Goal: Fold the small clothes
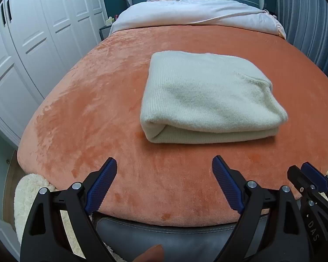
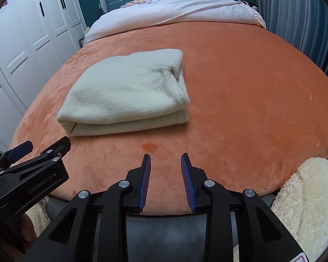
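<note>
A cream knit garment (image 1: 210, 96) lies folded into a thick rectangle on the orange blanket (image 1: 87, 113); in the right wrist view the garment (image 2: 129, 93) sits left of centre. My left gripper (image 1: 164, 163) hovers near the bed's front edge, short of the fold, jaws wide open with nothing between them. My right gripper (image 2: 165, 159) is partly open and empty, also in front of the garment. Each gripper shows in the other's view: the right gripper (image 1: 306, 172) at the lower right, the left gripper (image 2: 44, 146) at the lower left.
White wardrobe doors (image 1: 32, 43) stand along the left. A pale duvet (image 1: 194, 13) covers the far end of the bed under a teal headboard. Fluffy cream fabric (image 2: 306, 198) hangs at the bed's near corners. A grey padded bed frame (image 1: 164, 238) lies below the grippers.
</note>
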`<move>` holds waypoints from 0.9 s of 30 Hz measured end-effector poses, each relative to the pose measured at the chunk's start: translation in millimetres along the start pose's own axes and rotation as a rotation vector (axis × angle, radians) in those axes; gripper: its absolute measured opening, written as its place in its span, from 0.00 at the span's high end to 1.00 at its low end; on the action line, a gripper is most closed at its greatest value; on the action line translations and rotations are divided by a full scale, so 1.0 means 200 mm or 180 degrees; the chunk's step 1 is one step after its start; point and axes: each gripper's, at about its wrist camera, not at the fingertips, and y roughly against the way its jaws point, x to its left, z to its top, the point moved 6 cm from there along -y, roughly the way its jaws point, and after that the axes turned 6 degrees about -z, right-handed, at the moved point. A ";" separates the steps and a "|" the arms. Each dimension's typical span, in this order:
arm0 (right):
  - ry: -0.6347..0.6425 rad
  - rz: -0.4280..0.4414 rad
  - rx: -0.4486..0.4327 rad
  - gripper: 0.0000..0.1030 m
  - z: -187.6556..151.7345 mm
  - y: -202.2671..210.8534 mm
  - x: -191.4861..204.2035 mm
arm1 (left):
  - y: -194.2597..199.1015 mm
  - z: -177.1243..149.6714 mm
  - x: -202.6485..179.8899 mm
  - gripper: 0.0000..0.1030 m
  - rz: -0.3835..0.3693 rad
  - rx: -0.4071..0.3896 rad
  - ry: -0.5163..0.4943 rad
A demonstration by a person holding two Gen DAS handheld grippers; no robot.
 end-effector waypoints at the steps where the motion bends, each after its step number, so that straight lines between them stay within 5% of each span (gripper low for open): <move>1: 0.0008 -0.0010 -0.0015 0.70 -0.01 0.00 0.01 | 0.00 -0.01 0.00 0.16 -0.0004 0.0003 0.0006; 27: 0.0042 -0.0102 0.0125 0.65 -0.12 -0.09 0.06 | -0.04 -0.12 -0.03 0.16 0.0049 0.0020 -0.0013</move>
